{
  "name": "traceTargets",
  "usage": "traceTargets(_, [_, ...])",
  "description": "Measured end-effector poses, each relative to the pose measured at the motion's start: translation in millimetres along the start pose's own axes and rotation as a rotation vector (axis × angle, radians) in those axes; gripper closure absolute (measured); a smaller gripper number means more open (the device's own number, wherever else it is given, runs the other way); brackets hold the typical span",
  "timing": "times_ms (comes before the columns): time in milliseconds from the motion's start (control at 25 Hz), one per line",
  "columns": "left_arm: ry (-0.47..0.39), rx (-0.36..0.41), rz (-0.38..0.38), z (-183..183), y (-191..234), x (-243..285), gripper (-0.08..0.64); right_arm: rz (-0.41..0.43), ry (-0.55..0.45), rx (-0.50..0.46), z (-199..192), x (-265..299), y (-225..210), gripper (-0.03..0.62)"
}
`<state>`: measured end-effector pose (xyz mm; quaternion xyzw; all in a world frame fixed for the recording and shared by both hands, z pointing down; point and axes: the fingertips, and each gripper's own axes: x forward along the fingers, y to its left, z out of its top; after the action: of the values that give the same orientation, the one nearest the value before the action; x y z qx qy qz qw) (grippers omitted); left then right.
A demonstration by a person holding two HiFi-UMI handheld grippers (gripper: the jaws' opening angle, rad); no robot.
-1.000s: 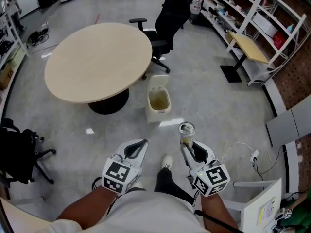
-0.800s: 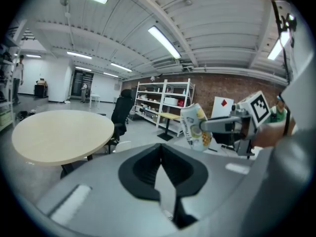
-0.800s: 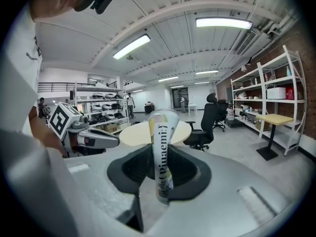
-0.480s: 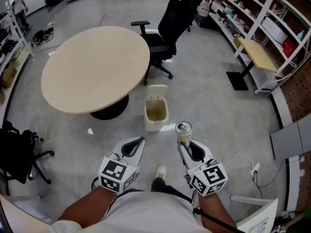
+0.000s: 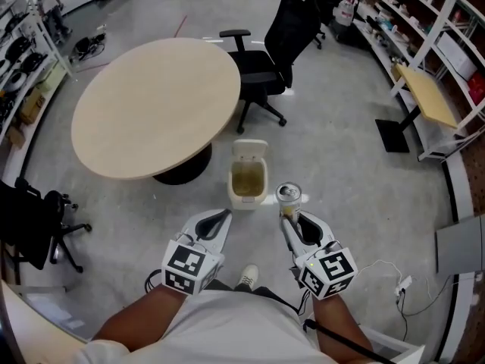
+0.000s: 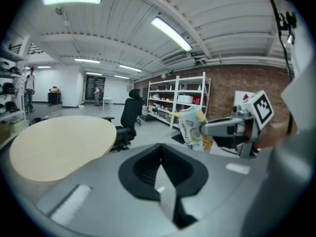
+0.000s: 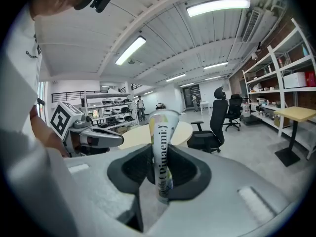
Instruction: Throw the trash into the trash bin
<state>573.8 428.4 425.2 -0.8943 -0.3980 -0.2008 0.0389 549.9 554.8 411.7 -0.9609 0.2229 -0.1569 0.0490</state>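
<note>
A small white trash bin (image 5: 247, 193) stands on the floor beside the round table, its lid (image 5: 249, 149) tipped back and the inside showing. My right gripper (image 5: 289, 217) is shut on a crushed drink can (image 5: 288, 195), held upright just right of the bin's front corner. In the right gripper view the squeezed can (image 7: 160, 152) stands between the jaws. My left gripper (image 5: 218, 220) hovers just in front of the bin, shut, with nothing in it. From the left gripper view the can (image 6: 195, 127) shows in the right gripper (image 6: 217, 128).
A round beige table (image 5: 151, 105) stands left of the bin, and a black office chair (image 5: 273, 51) behind it. Shelves (image 5: 424, 21) and a small desk (image 5: 428, 97) line the right wall. Another black chair (image 5: 30, 226) sits far left. A shoe (image 5: 247, 277) shows below.
Both grippers have moved forward toward the bin, and the can now sits next to its right front corner. The grip on the can is unchanged.
</note>
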Motion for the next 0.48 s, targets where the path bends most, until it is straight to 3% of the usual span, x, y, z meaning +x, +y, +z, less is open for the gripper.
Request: traceTargets(480, [0.046,0.002,0.057,11.7,19.8,11.9,0.551,0.088,0.023,0.039,-5.0,36.8,-14.2,0.494])
